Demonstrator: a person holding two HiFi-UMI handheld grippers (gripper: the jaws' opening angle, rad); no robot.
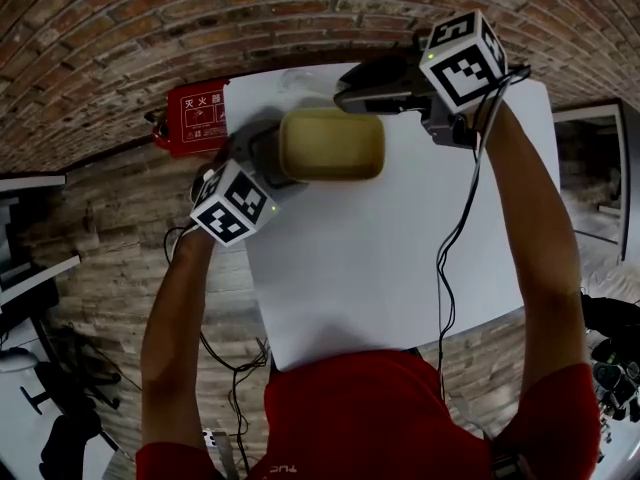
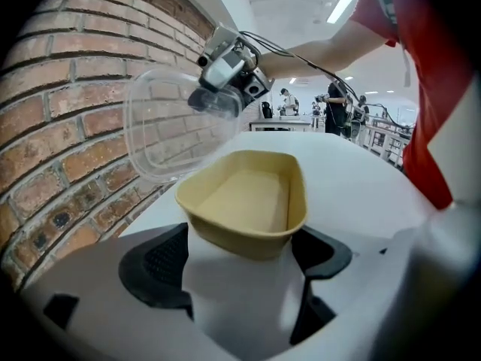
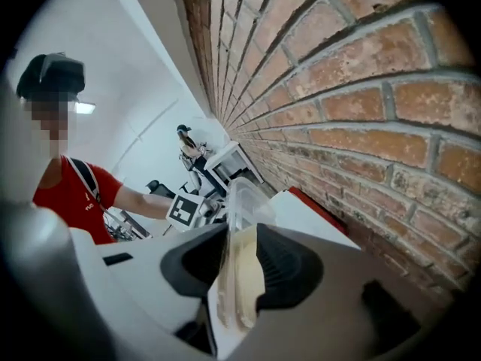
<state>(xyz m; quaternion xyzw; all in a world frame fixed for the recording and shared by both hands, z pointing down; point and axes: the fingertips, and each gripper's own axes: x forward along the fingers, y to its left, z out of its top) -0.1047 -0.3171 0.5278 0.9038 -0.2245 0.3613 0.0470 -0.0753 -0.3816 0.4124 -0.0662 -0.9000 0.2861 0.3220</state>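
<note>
While a beige plastic tub is gripped at one end, a clear lid is held up beside it.
The tub is seen upright and empty on the white table, near the table's far edge, and its near end is taken between the jaws of the left gripper, which are spread wide and set against its two sides. The lid is pinched by its rim in the right gripper, whose jaws are closed on it almost together. It is carried tilted and raised off the table, just beyond the tub's far end on the side of the brick wall, and no contact between lid and tub can be made out. A red fire-extinguisher box is seen on the floor against that wall, off the table's left corner.
</note>
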